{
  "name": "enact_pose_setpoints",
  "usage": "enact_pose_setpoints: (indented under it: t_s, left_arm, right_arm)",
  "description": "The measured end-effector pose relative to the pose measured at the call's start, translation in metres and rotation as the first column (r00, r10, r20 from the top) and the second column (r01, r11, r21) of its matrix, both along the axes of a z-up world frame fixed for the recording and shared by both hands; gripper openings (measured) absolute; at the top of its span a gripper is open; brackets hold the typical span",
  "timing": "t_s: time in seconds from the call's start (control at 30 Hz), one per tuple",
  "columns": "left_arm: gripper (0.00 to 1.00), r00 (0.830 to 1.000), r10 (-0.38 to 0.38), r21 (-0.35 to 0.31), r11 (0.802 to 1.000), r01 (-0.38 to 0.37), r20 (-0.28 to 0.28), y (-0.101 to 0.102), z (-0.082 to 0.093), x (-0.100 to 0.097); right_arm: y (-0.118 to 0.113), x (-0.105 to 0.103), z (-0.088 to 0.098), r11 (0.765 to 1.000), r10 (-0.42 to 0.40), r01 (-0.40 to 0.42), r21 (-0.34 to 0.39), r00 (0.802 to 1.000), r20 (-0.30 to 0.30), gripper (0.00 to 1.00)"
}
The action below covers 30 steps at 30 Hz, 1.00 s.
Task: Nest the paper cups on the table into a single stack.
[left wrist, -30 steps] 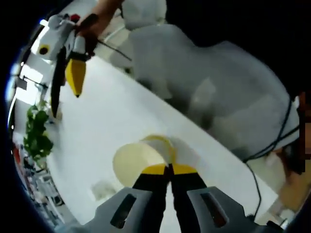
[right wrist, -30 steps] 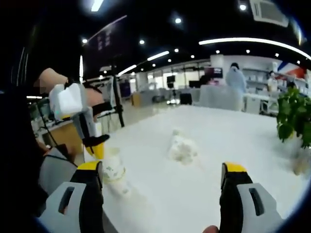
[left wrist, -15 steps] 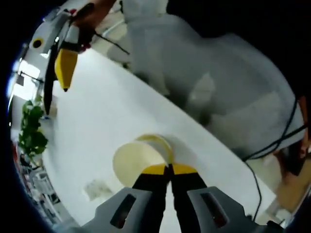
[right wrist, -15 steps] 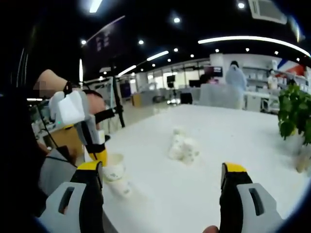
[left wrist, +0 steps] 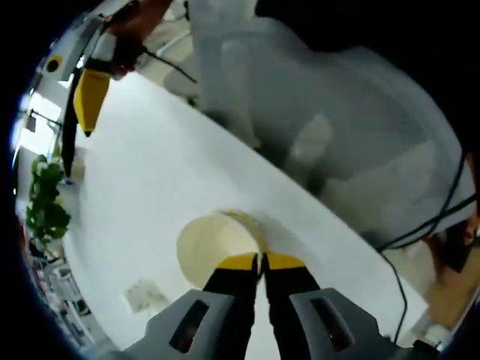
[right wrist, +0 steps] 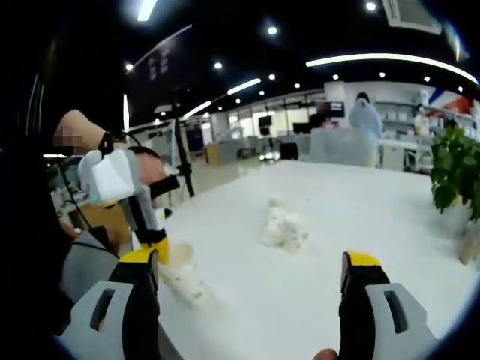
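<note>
since the left gripper [left wrist: 261,261] has its yellow tips clenched on the rim of a paper cup [left wrist: 217,246] at the bottom centre of the left gripper view, that cup is basically the one in play. it's tipped over, mouth facing the camera, sitting low against the white counter [left wrist: 157,187]. compared with a second ago it's tilted a bit more and reads lower in the right gripper view, where the left gripper [right wrist: 159,250] and the cup [right wrist: 182,268] sit at lower left, so my guess is the cup is being laid down or repositioned rather than carried off.

the right gripper [right wrist: 251,277] is released, jaws wide apart at the bottom of its own view, gripping nothing. in the left gripper view it's drifted further toward the upper left [left wrist: 88,97].

further back, mid-frame in the right gripper view, there's a whitish clump [right wrist: 283,227] on the counter, probably more cups, too blurry to call. a potted plant [right wrist: 456,174] is at far right. nesting doesn't look started yet.
</note>
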<state>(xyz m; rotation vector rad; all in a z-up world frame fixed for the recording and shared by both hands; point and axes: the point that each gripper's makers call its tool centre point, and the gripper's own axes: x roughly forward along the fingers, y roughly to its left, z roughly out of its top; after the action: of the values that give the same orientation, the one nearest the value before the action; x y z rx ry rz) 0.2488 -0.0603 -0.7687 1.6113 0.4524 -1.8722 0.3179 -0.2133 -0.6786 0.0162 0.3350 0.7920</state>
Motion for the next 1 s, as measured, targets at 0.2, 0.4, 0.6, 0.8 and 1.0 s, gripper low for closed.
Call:
enact_pose_setpoints:
  t_s: [0.2,0.4,0.6,0.8,1.0]
  left_arm:
    - [0.05,1.0,0.019,-0.003,1.0,-0.019,-0.012,-0.002,0.001,0.002]
    - [0.16,0.999,0.043,-0.009,0.999,-0.043,-0.02,-0.002,0.003,0.002]
    - [0.2,0.997,0.071,-0.013,0.997,-0.072,-0.04,0.001,0.005,0.0]
    - [0.22,0.995,0.086,-0.012,0.996,-0.087,-0.049,0.004,0.007,0.0]
    - [0.25,0.992,0.108,-0.024,0.994,-0.11,-0.06,0.005,0.011,-0.001]
  right_arm:
    - [-0.003,0.001,0.0,1.0,-0.014,0.014,0.021,1.0,-0.007,1.0]
    - [-0.002,0.001,0.0,0.999,-0.019,0.019,0.031,1.0,-0.01,1.0]
    - [0.001,0.002,0.0,0.999,-0.015,0.015,0.032,1.0,-0.008,1.0]
    - [0.003,0.002,0.001,0.999,-0.013,0.013,0.032,1.0,-0.006,1.0]
    - [0.005,0.001,0.001,0.999,-0.01,0.01,0.032,1.0,-0.006,1.0]
